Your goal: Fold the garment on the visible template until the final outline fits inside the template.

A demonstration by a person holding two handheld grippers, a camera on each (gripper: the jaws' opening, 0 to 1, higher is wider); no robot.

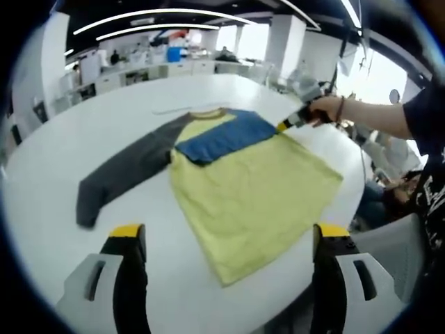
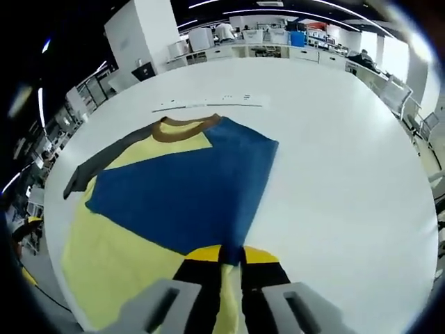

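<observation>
Your left tool (image 1: 226,243) hangs with its jaws spread wide apart, gripping nothing, at the bottom of the left gripper view. Between and beyond those jaws the garment (image 1: 243,181) lies flat on the white table (image 1: 83,132), its yellow body reaching toward the lower centre of the frame. One corner of the hem sits near the table's near edge, just beyond the gap between the jaws.

The blue sleeve (image 1: 226,136) is folded across the chest, and the grey sleeve (image 1: 125,170) stretches out to the left of the frame, with its cuff lying on bare table. In that same view your right hand (image 1: 325,110) holds the other tool at the garment's upper right edge.

In the right gripper view your right tool (image 2: 231,259) is closed on the blue sleeve (image 2: 188,188), pinching its tip between the yellow-tipped jaws at the bottom centre. The brown collar (image 2: 182,126) sits at the upper middle, and a thin dark line on the table (image 2: 208,106) runs just past it.

Open white table (image 2: 348,174) spreads across the right of that frame.
</observation>
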